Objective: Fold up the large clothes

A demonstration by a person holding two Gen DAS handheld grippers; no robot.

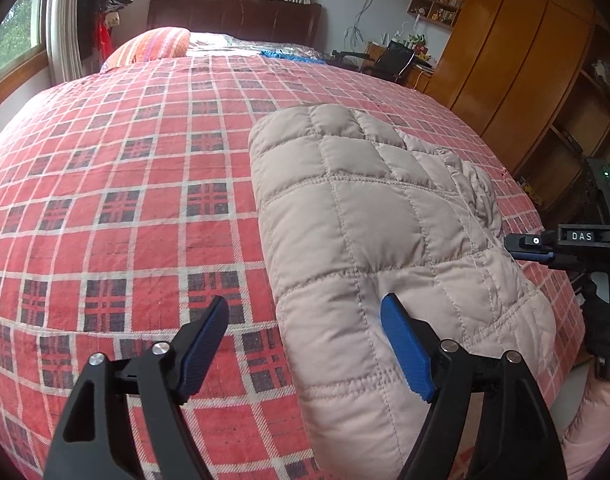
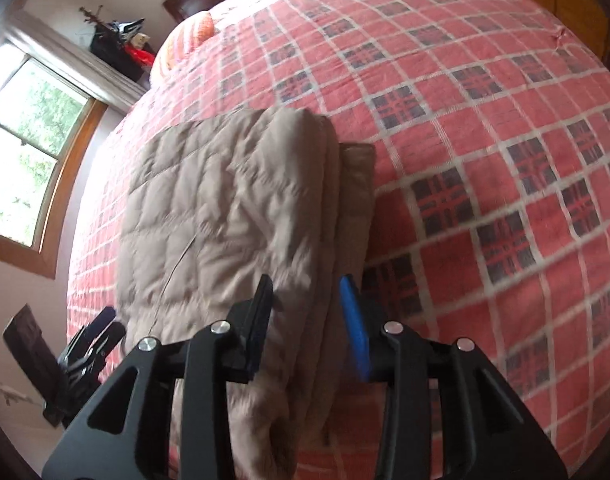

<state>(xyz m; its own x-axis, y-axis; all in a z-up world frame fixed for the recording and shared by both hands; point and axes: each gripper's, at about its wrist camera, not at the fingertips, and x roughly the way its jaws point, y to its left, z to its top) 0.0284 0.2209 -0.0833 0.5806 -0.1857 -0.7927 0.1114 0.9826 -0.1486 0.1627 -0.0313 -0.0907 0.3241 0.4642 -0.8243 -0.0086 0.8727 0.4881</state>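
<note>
A folded beige quilted jacket lay on the red plaid bedspread near the bed's near edge, its stacked layers visible along the right side in the right wrist view. The left gripper stood wide open at the jacket's near left edge, holding nothing. The right gripper was also open, its blue-padded fingers straddling the jacket's layered edge without closing on it. A striped pillow lay at the far end.
</note>
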